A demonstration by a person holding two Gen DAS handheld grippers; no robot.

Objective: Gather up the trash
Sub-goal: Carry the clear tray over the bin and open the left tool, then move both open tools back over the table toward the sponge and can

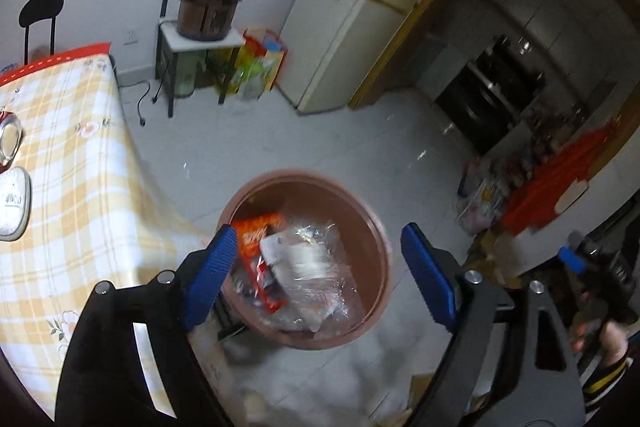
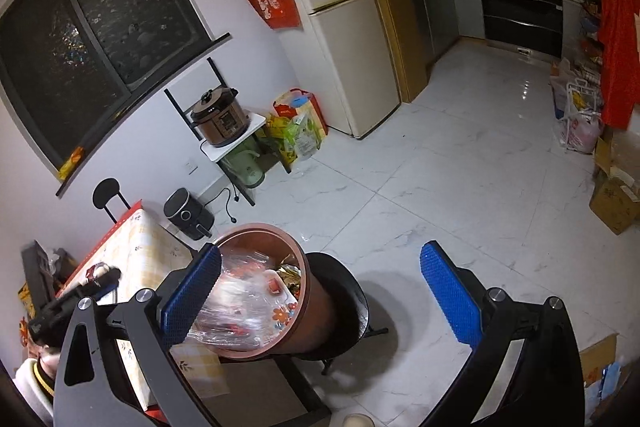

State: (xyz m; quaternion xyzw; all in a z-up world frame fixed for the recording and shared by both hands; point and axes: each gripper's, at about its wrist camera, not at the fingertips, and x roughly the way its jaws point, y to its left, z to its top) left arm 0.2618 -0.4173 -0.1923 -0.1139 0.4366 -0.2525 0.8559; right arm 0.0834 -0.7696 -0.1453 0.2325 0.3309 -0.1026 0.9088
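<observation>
A brown round trash bin (image 1: 372, 227) stands beside the table and holds an orange-red wrapper (image 1: 254, 231) and crumpled clear plastic (image 1: 316, 267). My left gripper (image 1: 320, 267) is open and empty, right above the bin's mouth. In the right wrist view the bin (image 2: 316, 311) stands on a black stool (image 2: 352, 291), filled with clear plastic wrappers (image 2: 240, 303). My right gripper (image 2: 320, 291) is open and empty, just right of and above the bin. The right gripper also shows at the left view's right edge (image 1: 576, 259).
A table with a yellow checked cloth (image 1: 68, 163) carries a crushed can (image 1: 10, 143) and a white container (image 1: 12, 203). Farther off are a fridge (image 2: 340, 27), a shelf with a brown cooker (image 2: 218, 117), bags (image 2: 298, 131), cardboard boxes (image 2: 614, 203) and white tiled floor (image 2: 460, 179).
</observation>
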